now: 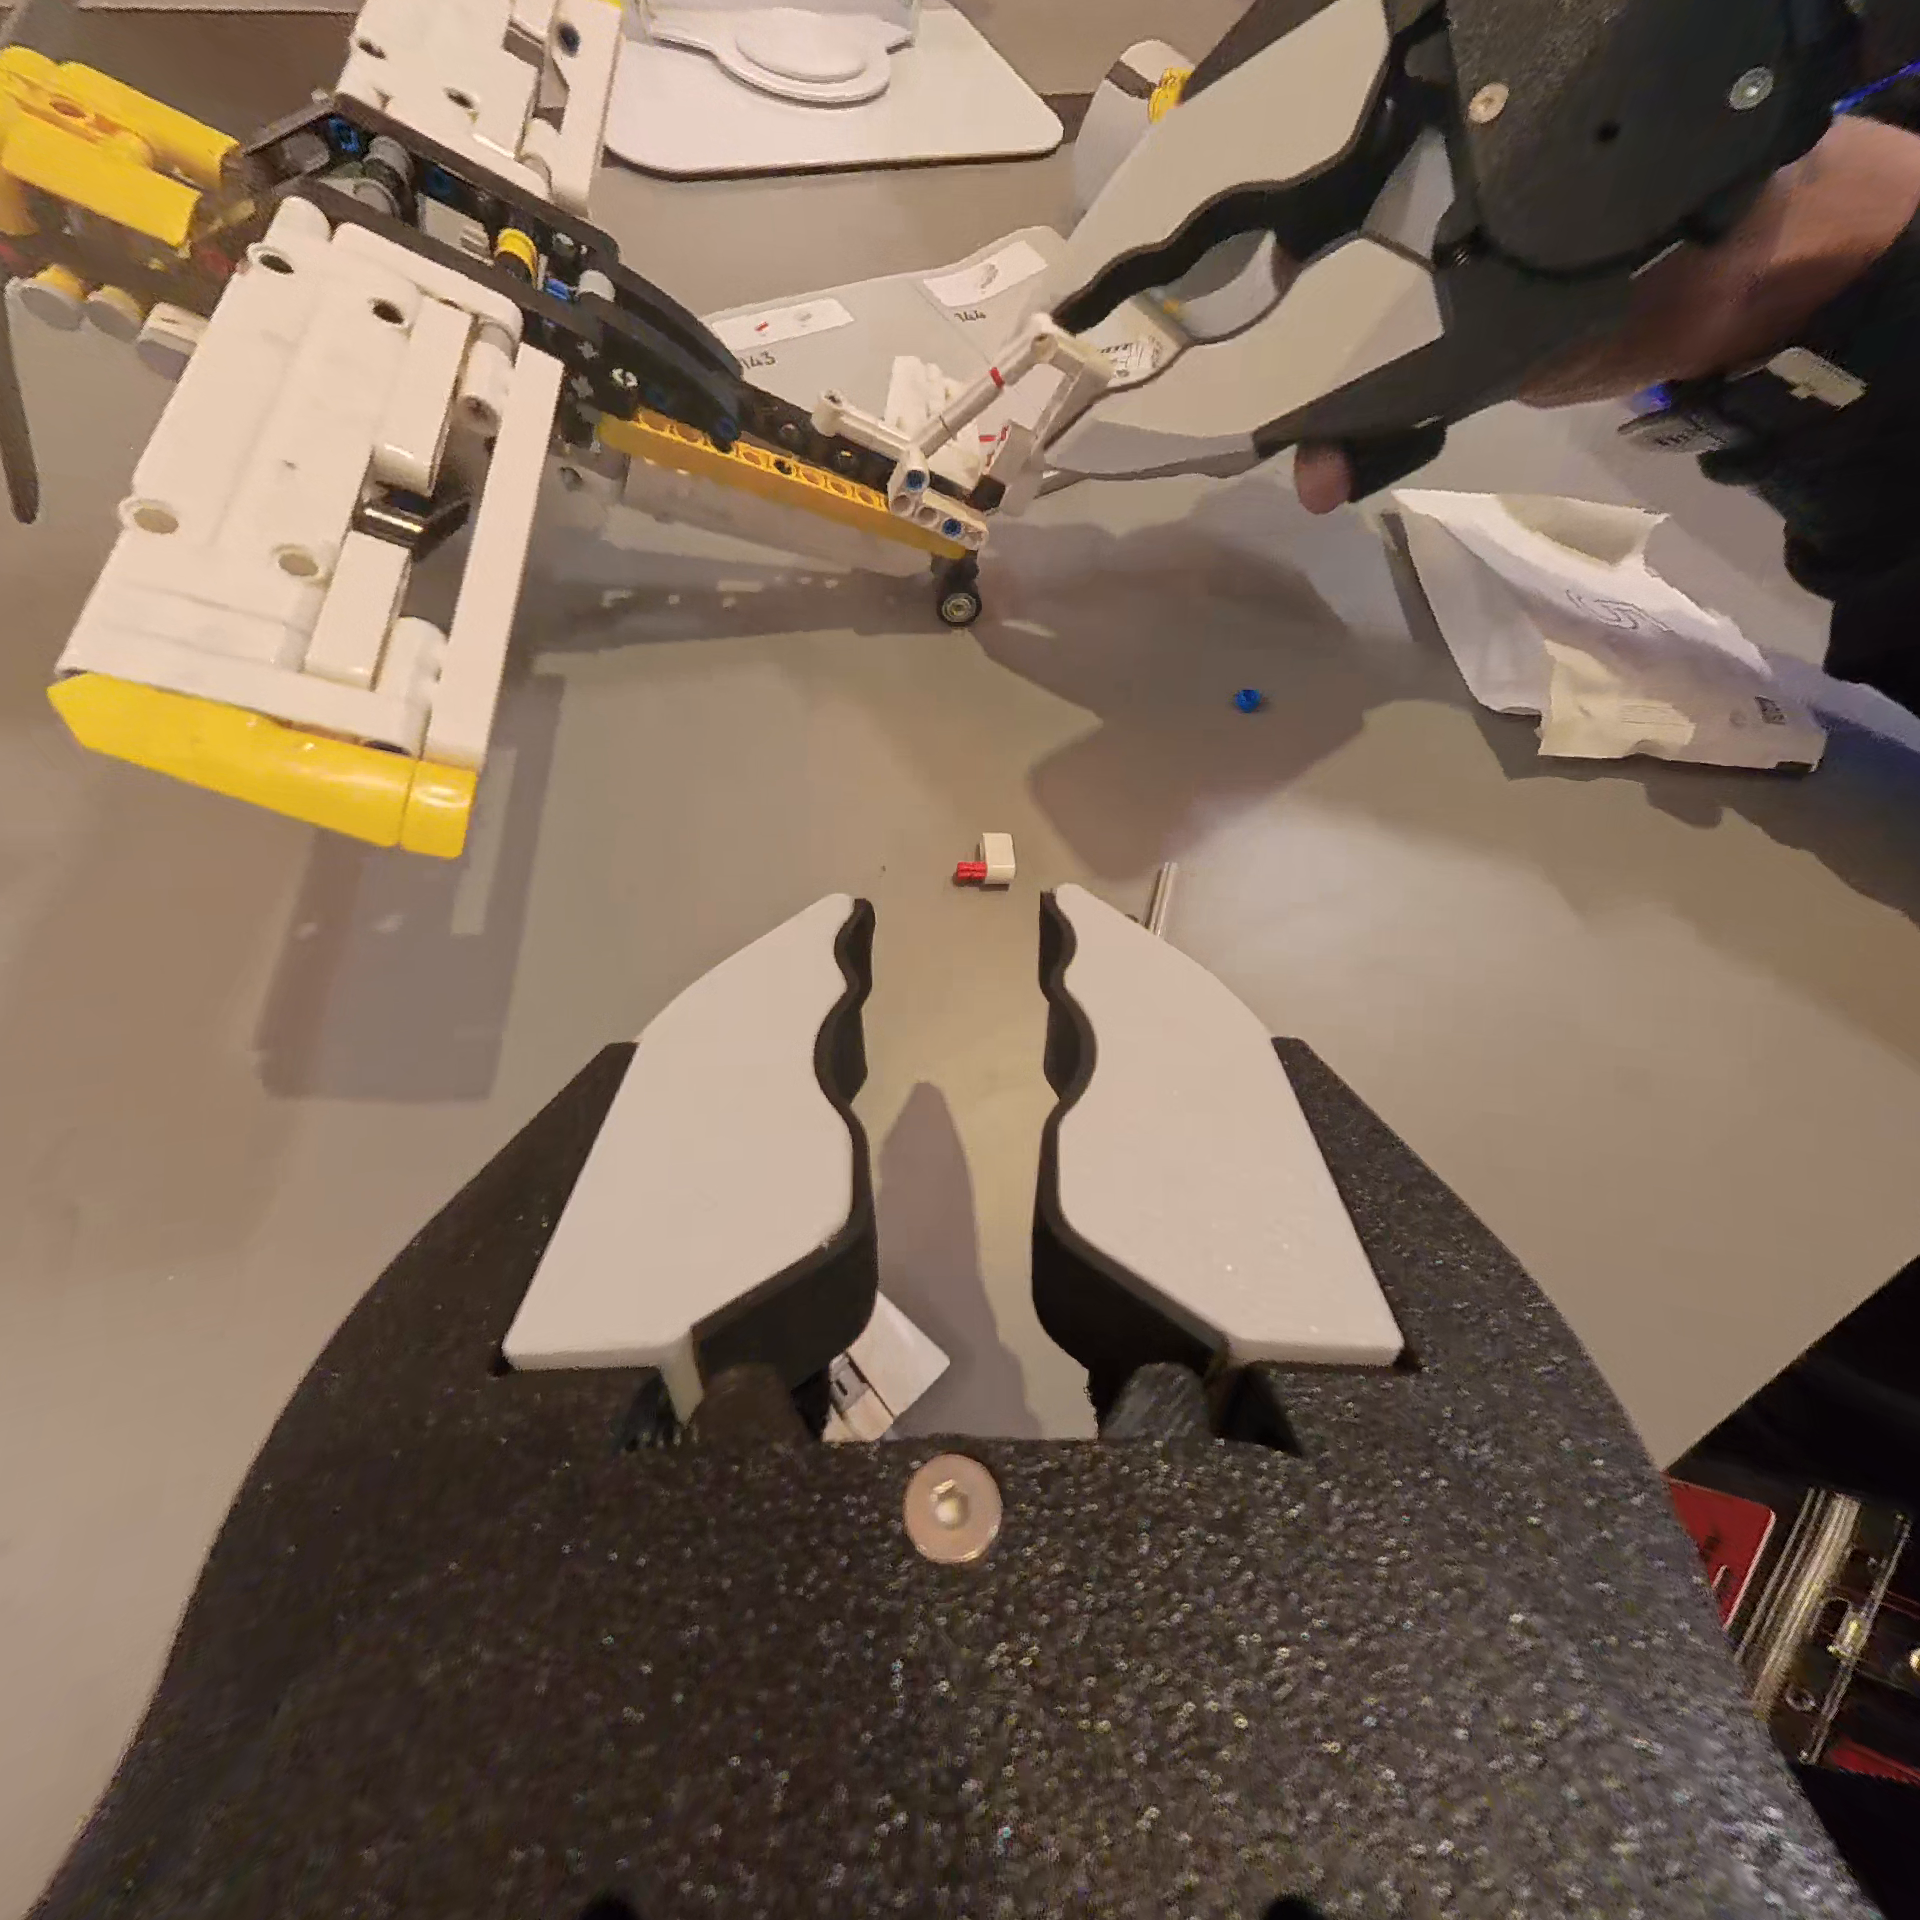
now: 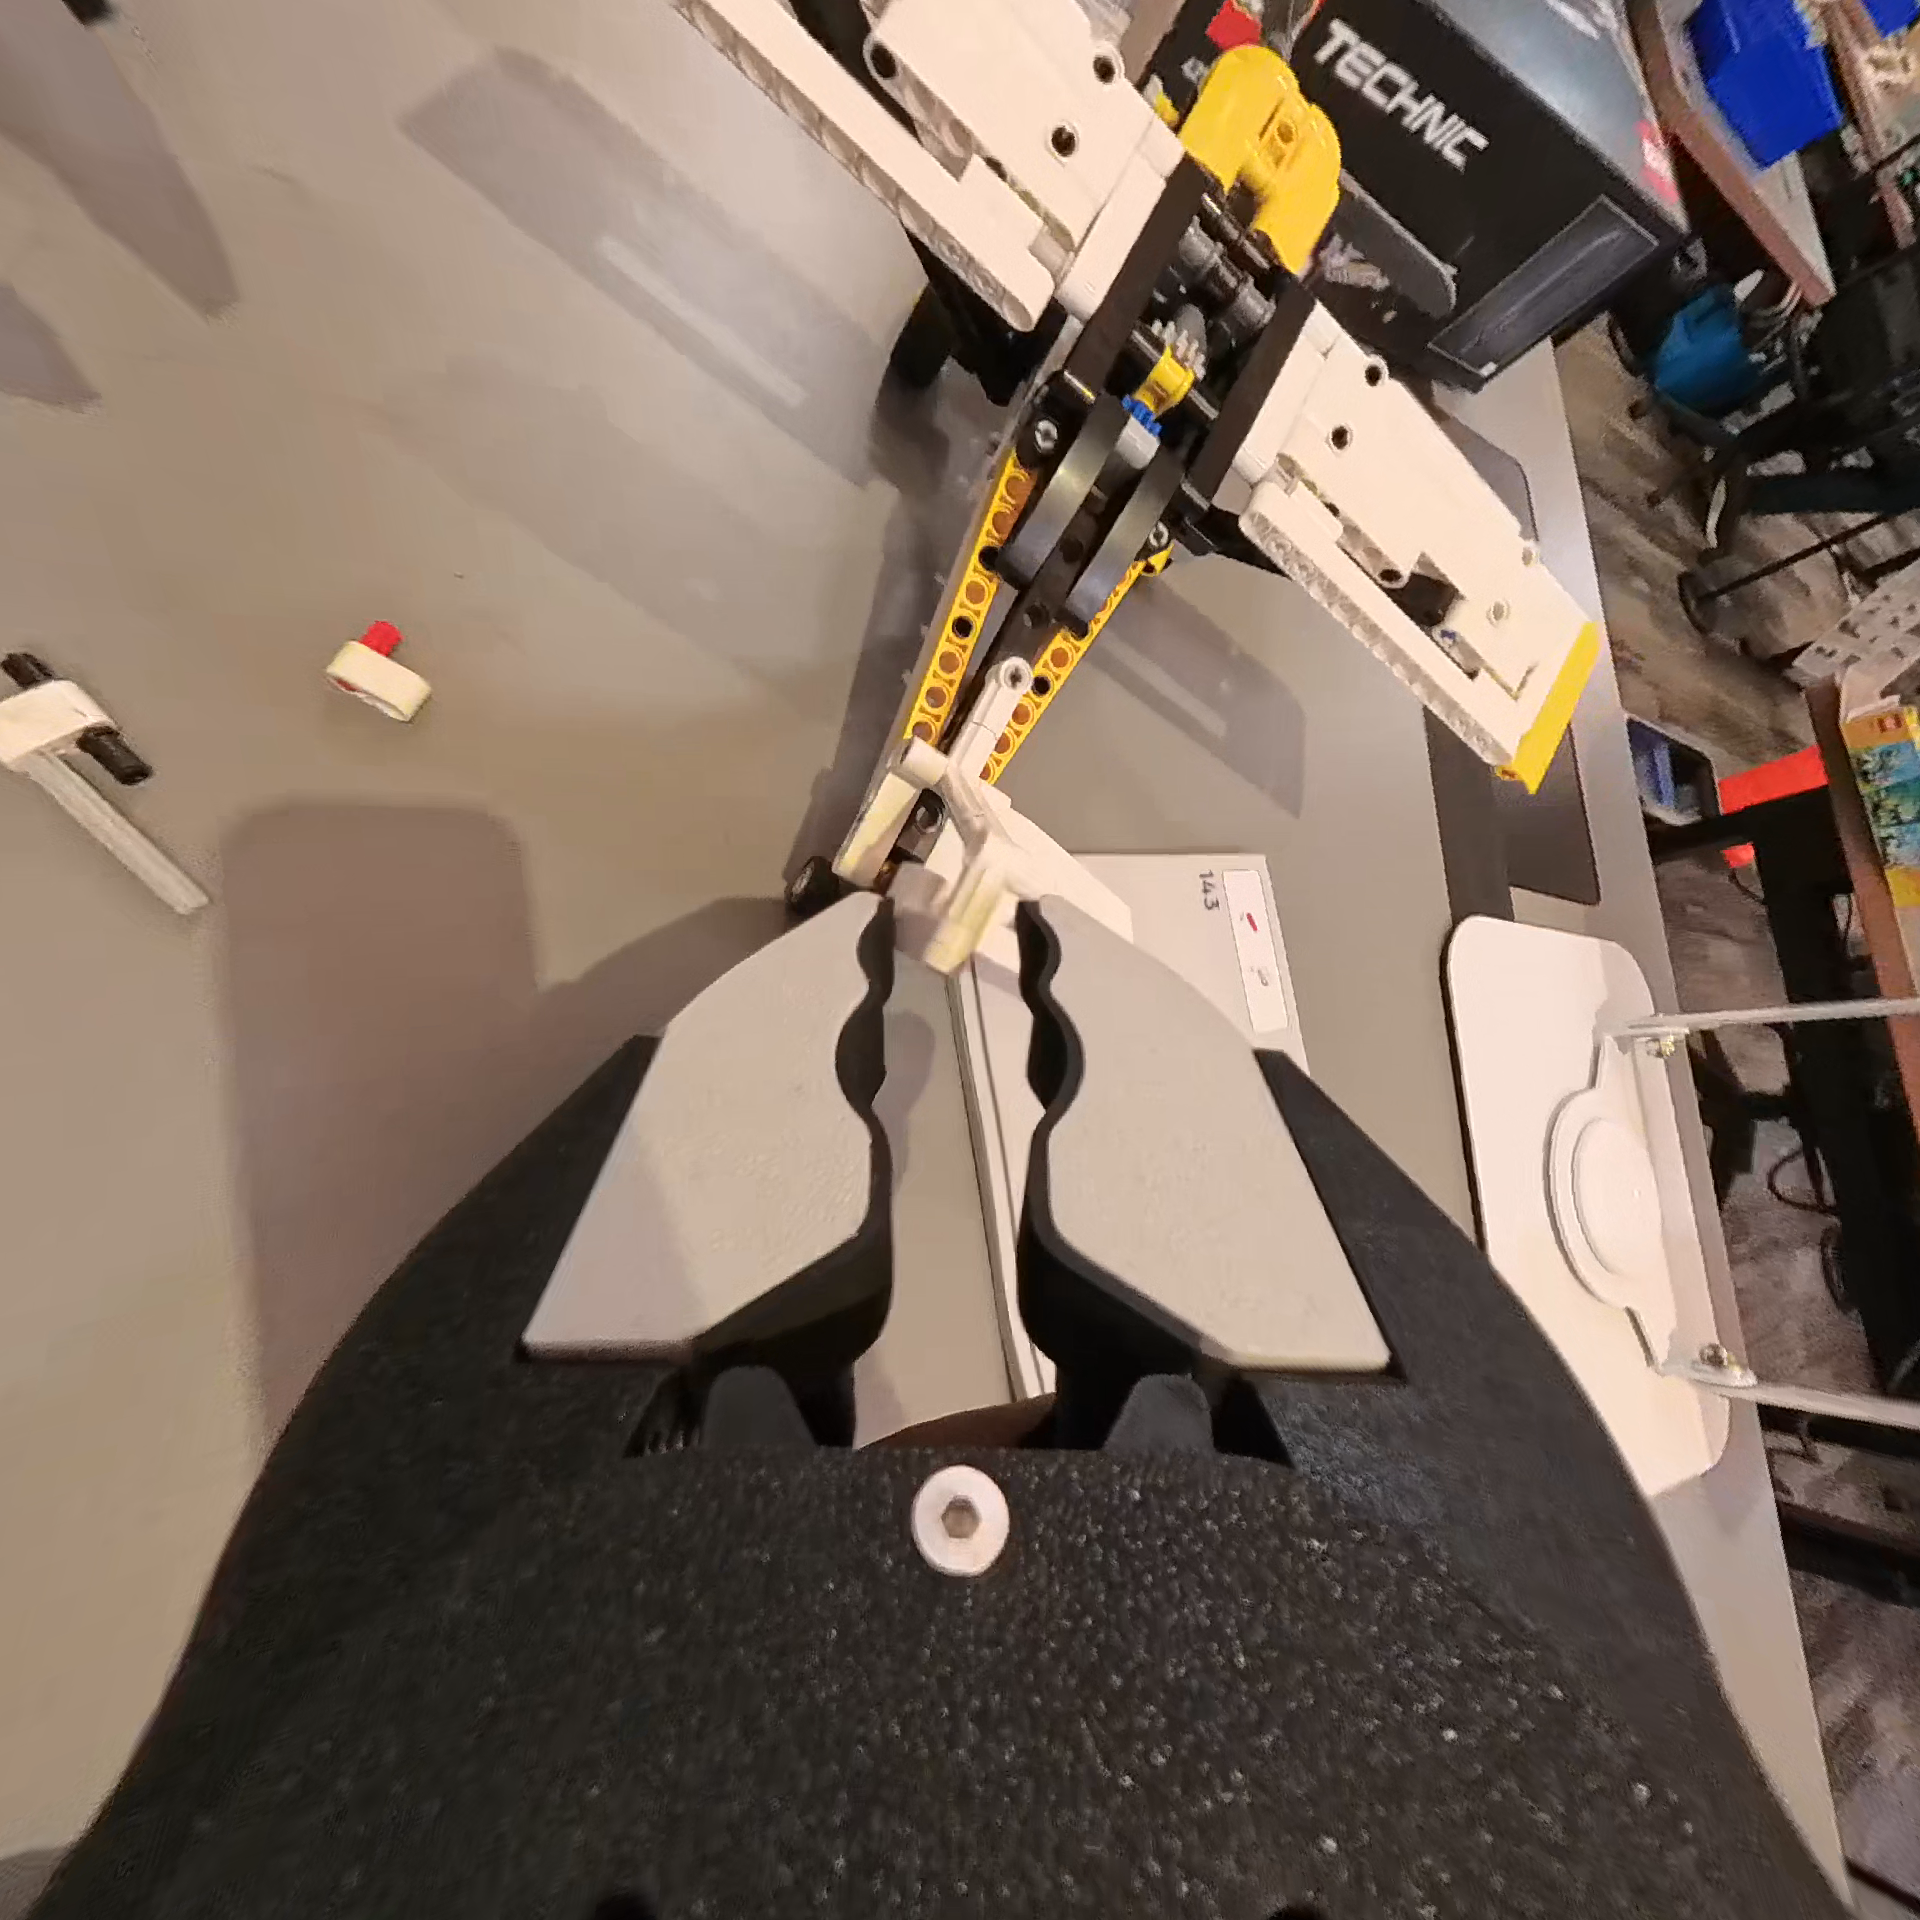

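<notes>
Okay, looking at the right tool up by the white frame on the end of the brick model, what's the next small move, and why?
Probably close the right tool a little on the white frame. The piece sits between its fingertips, but a gap shows on the right side, so it isn't clamped. The left tool is open and holds nothing, just short of the small white and red piece.

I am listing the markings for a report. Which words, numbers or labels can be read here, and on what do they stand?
I do not quote writing; it stands here:
Black box: large white lettering.
Grey page: printed number, white sticker.
White bag: handwritten mark, small blurred label.
</notes>
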The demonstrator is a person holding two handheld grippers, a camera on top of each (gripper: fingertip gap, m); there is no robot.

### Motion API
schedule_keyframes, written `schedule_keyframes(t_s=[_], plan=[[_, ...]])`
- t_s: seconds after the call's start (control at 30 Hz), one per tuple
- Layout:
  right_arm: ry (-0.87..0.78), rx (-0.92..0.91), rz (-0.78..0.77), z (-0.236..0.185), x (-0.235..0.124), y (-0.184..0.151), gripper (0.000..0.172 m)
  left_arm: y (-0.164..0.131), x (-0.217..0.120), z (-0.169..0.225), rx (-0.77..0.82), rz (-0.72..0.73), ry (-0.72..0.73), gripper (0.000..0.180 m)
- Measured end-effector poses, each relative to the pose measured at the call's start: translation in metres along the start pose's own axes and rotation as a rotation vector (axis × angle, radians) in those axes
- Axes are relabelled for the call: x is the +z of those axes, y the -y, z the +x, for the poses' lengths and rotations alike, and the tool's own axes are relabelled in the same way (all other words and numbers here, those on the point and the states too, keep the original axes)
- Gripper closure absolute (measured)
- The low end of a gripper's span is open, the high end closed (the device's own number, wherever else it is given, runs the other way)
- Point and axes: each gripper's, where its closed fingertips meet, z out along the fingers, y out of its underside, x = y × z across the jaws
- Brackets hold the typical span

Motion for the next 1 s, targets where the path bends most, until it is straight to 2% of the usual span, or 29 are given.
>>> schedule_keyframes(t_s=[0.1, 0.2, 0.37, 0.4, 0.73, 0.87, 1.0], plan=[[0.017, 0.027, -0.063, -0.011, -0.02, -0.014, 0.142, -0.003, -0.006, -0.004, -0.013, 0.017, 0.0, 0.149], [0.151, 0.082, -0.093, -0.047, -0.039, -0.031, 0.141, -0.008, -0.011, -0.008, -0.029, 0.033, -0.01, 0.149], [0.285, 0.11, -0.216, -0.089, -0.043, -0.062, 0.14, -0.012, -0.015, -0.015, -0.048, 0.052, -0.025, 0.149], [0.3, 0.125, -0.209, -0.092, -0.042, -0.062, 0.144, -0.013, -0.016, -0.015, -0.053, 0.057, -0.028, 0.149], [0.347, 0.206, -0.193, -0.095, -0.032, -0.053, 0.15, -0.029, -0.026, -0.023, -0.096, 0.061, -0.025, 0.149], [0.347, 0.233, -0.202, -0.093, -0.028, -0.053, 0.164, -0.032, -0.026, -0.025, -0.1, 0.056, -0.028, 0.149], [0.321, 0.231, -0.229, -0.088, -0.024, -0.052, 0.165, -0.034, -0.025, -0.028, -0.108, 0.056, -0.029, 0.15]])
